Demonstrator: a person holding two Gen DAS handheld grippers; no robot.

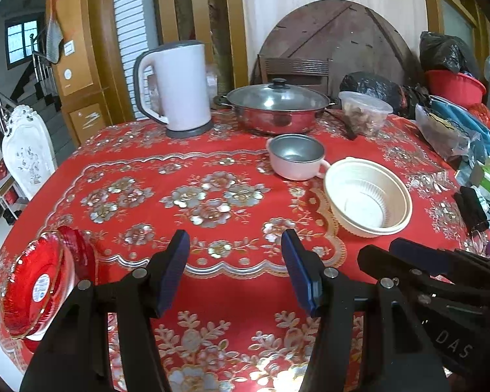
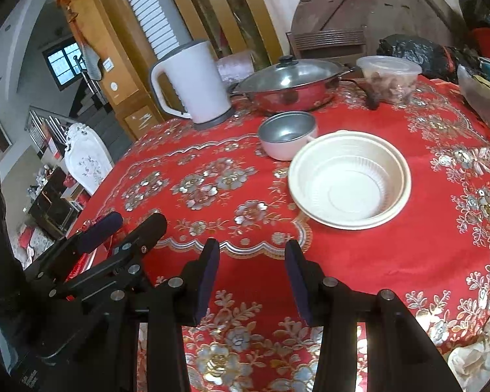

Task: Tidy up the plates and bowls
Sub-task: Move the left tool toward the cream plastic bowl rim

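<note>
Cream ribbed bowls (image 2: 349,179) nested ahead-right of right gripper (image 2: 251,276), red plates (image 1: 36,281) left of left gripper (image 1: 235,268), both jaws held apart, nothing gripped

Indoor light, moderately bright, soft and even; no hard shadows on cloth (image 1: 212,150). Daylight source: window (image 1: 21,40) far beyond left fingers, blown pale blue-white. Glare patches on pot lid (image 1: 277,98) ahead of fingers; faint sheen on white bowl (image 2: 349,179) ahead-right of right fingers. Bright hotspot on cloth below fingers at bottom edge in left view. Strong fisheye bend: doorframes curve, corners vignetted black. Fingers (image 1: 174,271) near lens slightly soft; far background mildly blurred, colours a bit washed.
</note>
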